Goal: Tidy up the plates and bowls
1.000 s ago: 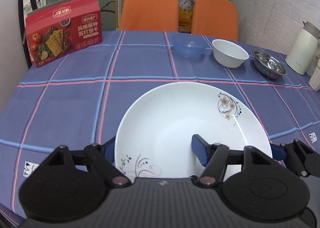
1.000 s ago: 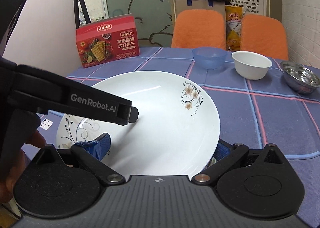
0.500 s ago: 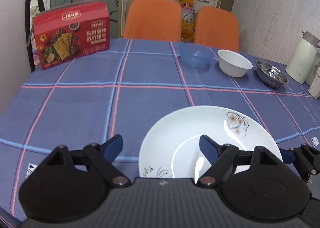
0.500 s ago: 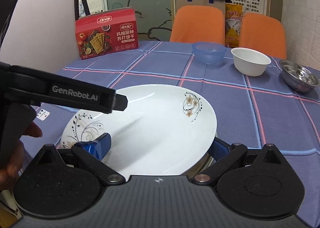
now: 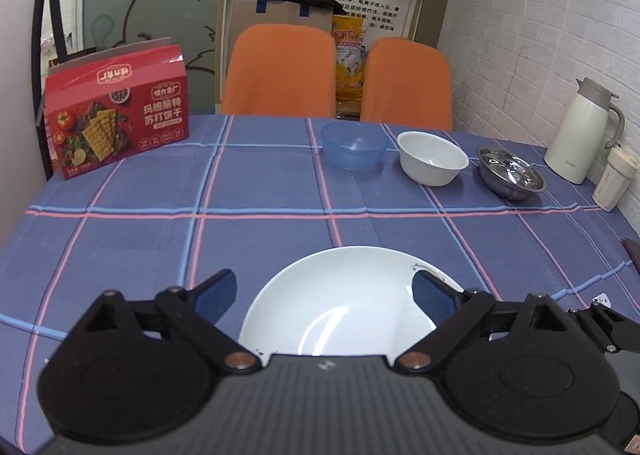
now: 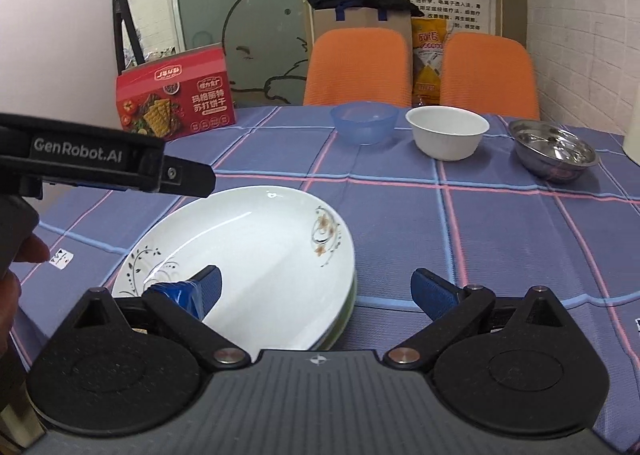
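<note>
Lying between both open tongs (image 6: 316, 289): plate (image 6: 256, 255).

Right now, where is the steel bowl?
In both views the steel bowl stands far right on the tablecloth, beside the white bowl, near the thermos.

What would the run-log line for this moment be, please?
left gripper: open, above plate stack | right gripper: open | floral plate: on stack | blue bowl, white bowl, steel bowl: untouched

A: Lighting on my side? Even, fairly dim indoor light, cool cast; soft shadows only.

B: Mine too. Curved glare streaks on the white plate (image 6: 256, 255), glints in the steel bowl (image 6: 554, 149).

A: Fisheye bends edges; corners vignette black. Slight overall softness.
</note>
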Available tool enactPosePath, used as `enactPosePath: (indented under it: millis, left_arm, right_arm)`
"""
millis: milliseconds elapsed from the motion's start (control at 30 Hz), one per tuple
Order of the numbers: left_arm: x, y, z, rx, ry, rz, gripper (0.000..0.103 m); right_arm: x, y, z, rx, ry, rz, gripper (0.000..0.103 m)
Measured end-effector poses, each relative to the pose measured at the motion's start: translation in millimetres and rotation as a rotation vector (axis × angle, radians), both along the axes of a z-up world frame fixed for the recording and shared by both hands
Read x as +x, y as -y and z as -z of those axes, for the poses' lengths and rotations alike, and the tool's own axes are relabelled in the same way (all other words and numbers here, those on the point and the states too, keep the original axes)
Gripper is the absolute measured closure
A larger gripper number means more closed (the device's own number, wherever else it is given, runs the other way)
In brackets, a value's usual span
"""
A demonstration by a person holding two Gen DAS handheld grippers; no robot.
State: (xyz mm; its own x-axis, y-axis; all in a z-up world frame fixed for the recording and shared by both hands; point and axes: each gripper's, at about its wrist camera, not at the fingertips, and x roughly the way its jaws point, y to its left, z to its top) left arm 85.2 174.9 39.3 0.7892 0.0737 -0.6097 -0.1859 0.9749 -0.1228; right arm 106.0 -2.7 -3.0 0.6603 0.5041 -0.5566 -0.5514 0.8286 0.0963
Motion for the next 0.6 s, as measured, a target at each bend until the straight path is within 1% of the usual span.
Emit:
enactPosePath:
  millis: [67,200,300,400,467,600]
  left_arm:
    - [6.8,9.5,-1.4,0.008,-0.006,0.013,0.001]
    - [20.3,30.3,-4.6,0.015,0.0,0.062,0.001]
    - [34.8,45.8,-5.5,0.02,-0.013,0.101,0.001]
    - [51.0,61.2,-4.6,0.033,-0.024,0.134,0.001]
    - [63.2,71.2,-3.5,0.041,-0.038,0.155,0.001]
    - [87.1,90.6,-2.6,0.072,-0.053,0.187,0.001]
  right_arm:
    - [6.1,12.2,1.5,0.02,-0.019,0.027,0.014]
    - [22.8,42.1,3.2,0.061,-0.061,0.102,0.014]
    - [35.6,67.1,1.9,0.103,-0.097,0.161,0.014]
    - [51.2,93.4,-0.2,0.163,-0.177,0.226,0.014]
    - [54.2,109.0,-0.8,0.208,-0.166,0.223,0.014]
    - [62.5,127.2,-6.1,0.15,-0.095,0.258,0.014]
